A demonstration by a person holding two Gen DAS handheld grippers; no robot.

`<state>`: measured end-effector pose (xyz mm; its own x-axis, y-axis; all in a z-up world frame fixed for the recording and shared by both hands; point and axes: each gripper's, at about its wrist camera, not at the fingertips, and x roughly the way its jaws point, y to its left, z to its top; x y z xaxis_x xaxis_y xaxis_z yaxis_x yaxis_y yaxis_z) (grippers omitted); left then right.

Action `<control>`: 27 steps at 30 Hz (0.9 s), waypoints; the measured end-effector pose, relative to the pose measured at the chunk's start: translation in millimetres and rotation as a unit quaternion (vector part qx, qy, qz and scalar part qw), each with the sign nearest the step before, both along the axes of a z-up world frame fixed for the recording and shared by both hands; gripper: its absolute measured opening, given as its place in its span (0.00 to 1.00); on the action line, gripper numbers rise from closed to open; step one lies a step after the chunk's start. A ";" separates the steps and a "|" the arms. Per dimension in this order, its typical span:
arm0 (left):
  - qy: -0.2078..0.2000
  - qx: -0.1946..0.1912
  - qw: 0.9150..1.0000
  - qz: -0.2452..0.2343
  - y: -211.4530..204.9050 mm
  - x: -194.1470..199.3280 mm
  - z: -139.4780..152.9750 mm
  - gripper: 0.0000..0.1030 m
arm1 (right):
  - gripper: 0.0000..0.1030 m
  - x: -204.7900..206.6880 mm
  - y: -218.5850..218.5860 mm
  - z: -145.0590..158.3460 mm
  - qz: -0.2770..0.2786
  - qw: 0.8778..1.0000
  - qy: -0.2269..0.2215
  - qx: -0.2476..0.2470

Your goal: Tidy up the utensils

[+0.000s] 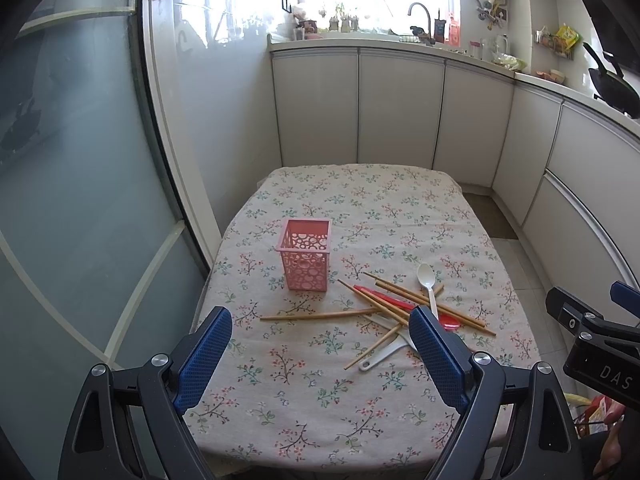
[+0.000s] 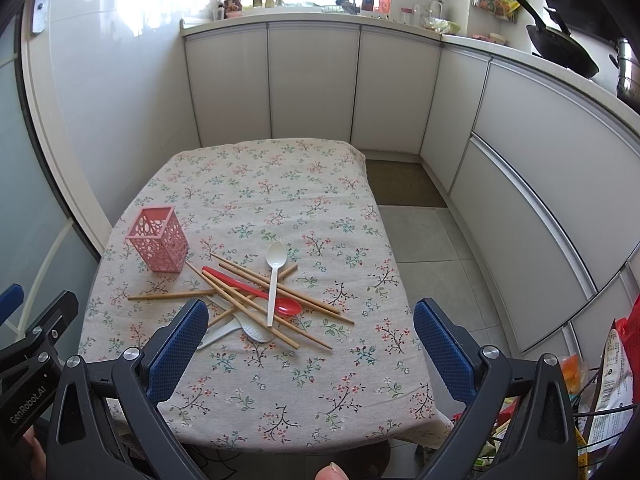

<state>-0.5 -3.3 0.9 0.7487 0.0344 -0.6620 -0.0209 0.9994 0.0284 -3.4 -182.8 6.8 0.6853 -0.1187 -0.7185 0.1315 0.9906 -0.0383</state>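
Plainly, both the left gripper (image 1: 320, 344) and the right gripper (image 2: 311, 338) hang released and empty above the near end of the table (image 2: 280, 408), jaws spread wide. Beyond them the chopsticks (image 2: 256, 292), a white spoon (image 2: 274, 276), a red spoon (image 2: 256, 292) and a white rice paddle (image 2: 224, 330) lie crossed in a heap just right of the pink holder (image 2: 158, 244), which stands upright. All look light and stiff; the plastic is likely slick (thin sticks roll), so pinching the topmost white spoon mid-handle seems safest.
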 end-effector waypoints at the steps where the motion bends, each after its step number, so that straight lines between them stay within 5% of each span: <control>1: 0.000 0.000 1.000 0.000 -0.3 -0.6 0.5 0.89 | 1.00 0.0 0.0 0.0 0.000 1.000 0.000 0.000; 27: -0.003 -0.001 1.000 0.007 3.0 0.7 0.7 0.89 | 1.00 -0.7 2.5 1.5 0.002 1.000 -0.003 0.000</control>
<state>0.3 -0.3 1.6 0.7515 0.0447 -0.6582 -0.0356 0.9990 0.0272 -4.1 -180.4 8.3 0.6897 -0.1164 -0.7147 0.1281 0.9910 -0.0377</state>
